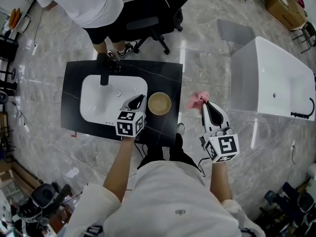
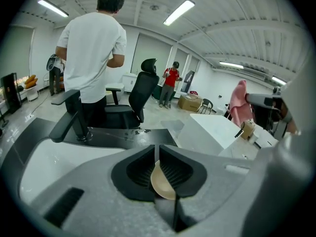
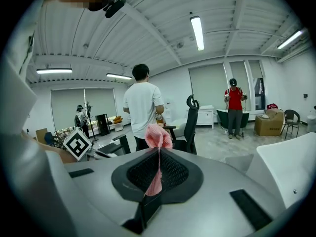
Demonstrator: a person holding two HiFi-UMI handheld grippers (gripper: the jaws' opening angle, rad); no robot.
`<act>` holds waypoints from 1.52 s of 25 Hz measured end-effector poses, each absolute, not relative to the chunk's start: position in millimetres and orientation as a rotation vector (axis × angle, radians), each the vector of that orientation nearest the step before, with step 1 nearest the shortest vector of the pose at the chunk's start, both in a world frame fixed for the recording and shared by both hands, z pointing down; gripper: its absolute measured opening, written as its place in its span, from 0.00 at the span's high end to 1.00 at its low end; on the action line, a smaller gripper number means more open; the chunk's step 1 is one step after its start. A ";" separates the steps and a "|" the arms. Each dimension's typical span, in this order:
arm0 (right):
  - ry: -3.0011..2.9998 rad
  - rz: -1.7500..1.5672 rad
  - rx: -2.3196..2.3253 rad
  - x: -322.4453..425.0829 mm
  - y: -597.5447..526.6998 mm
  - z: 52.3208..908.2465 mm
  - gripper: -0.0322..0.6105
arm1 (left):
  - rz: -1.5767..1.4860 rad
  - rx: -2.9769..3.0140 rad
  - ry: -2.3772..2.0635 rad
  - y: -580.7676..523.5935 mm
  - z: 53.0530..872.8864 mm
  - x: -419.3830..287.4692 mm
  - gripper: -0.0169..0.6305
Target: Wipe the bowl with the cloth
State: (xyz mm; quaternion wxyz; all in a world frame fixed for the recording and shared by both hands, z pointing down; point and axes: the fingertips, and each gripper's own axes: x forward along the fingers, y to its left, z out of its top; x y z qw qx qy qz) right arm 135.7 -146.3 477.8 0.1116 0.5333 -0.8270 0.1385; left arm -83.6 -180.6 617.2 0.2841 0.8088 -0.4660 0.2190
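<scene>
The bowl [image 1: 159,103] is gripped by its rim in the left tool [image 1: 142,98] at the right side of the counter [image 1: 168,75]; the pink cloth [image 1: 197,100] is clamped in the right tool [image 1: 205,104].

My left gripper [image 1: 141,100] reaches forward and slants downward, with its marker cube turned toward me. Its fingers [image 2: 140,171] stand almost together and pinch the rim of the bowl [image 2: 163,185]. My right gripper [image 1: 205,104] is further out to the right and points forward, only a little downward. Its fingers [image 3: 174,174] are closed on the cloth [image 3: 158,137], which sticks up past the tips. My two bare forearms stretch ahead, well apart from each other.
</scene>
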 end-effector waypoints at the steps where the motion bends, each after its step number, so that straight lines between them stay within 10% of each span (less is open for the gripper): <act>1: -2.423 0.415 1.565 136.1 -146.8 481.1 0.93 | 0.600 2.155 -1.235 -181.0 623.8 -83.1 0.94; 16: -2.333 0.507 1.570 155.6 -147.0 522.3 0.93 | 0.739 2.013 -1.105 -175.9 712.5 -70.6 0.77; 38: -2.311 0.521 1.575 163.4 -147.1 531.6 0.93 | 0.772 1.885 -1.067 -173.0 746.8 -67.5 0.93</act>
